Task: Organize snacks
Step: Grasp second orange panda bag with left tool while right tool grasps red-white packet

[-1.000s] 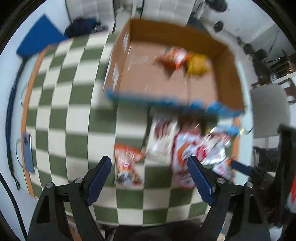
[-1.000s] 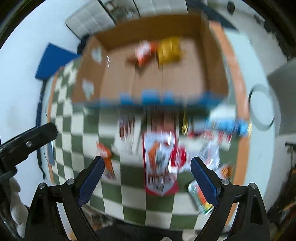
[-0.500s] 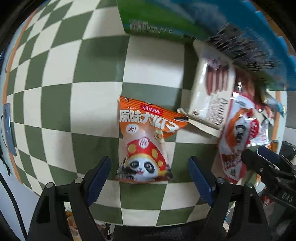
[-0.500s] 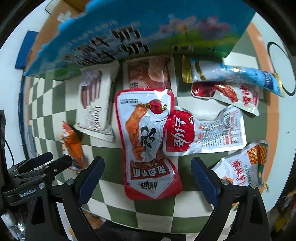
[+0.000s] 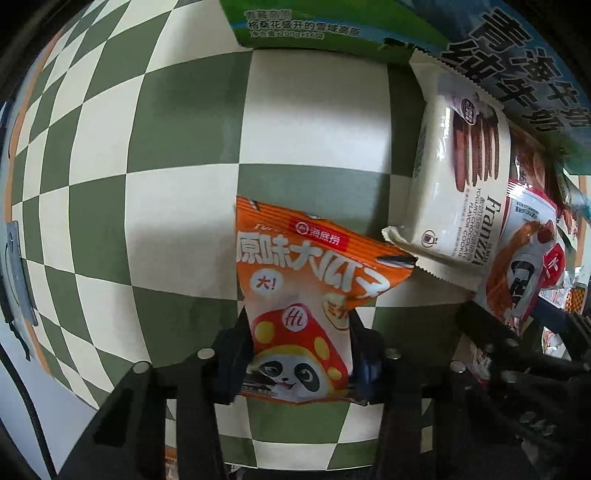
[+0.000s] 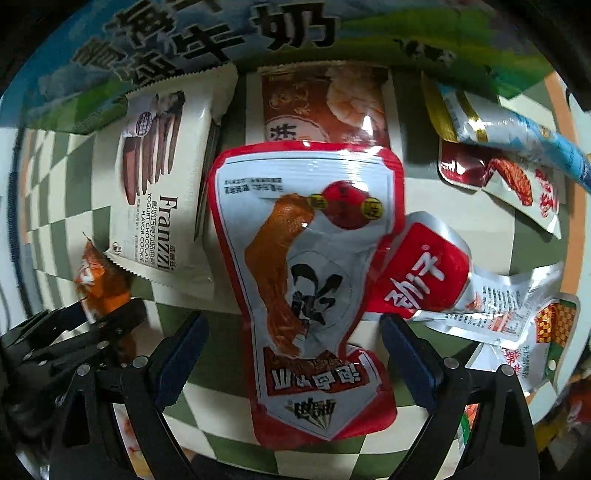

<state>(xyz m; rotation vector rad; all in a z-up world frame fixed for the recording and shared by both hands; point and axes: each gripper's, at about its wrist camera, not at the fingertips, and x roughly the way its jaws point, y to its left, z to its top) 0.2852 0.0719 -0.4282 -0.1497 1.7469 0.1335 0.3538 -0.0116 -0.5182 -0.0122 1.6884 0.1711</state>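
Note:
The orange panda snack packet (image 5: pixel 295 280) lies flat on the checkered cloth. My left gripper (image 5: pixel 295 354) points straight down at it, and its jaws are closing, with the pads pressing the packet's lower sides. In the right wrist view that same orange packet (image 6: pixel 103 291) shows at the left, under the black left gripper (image 6: pixel 96 321). My right gripper (image 6: pixel 295 332) is open, and its blue fingers straddle the red-and-silver chicken-leg packet (image 6: pixel 306 277) without touching it.
A cream cookie pack (image 5: pixel 461 177) overlaps the orange packet's top right corner. The printed blue-green wall of the box (image 6: pixel 221 33) stands just behind the snacks. Several more packets lie to the right, among them a red sachet (image 6: pixel 424 273) and a blue-tipped one (image 6: pixel 517 136).
Both grippers have dropped close to the cloth. The left jaws, wide open before, have closed in onto the orange packet. The right jaws remain wide over the red packet.

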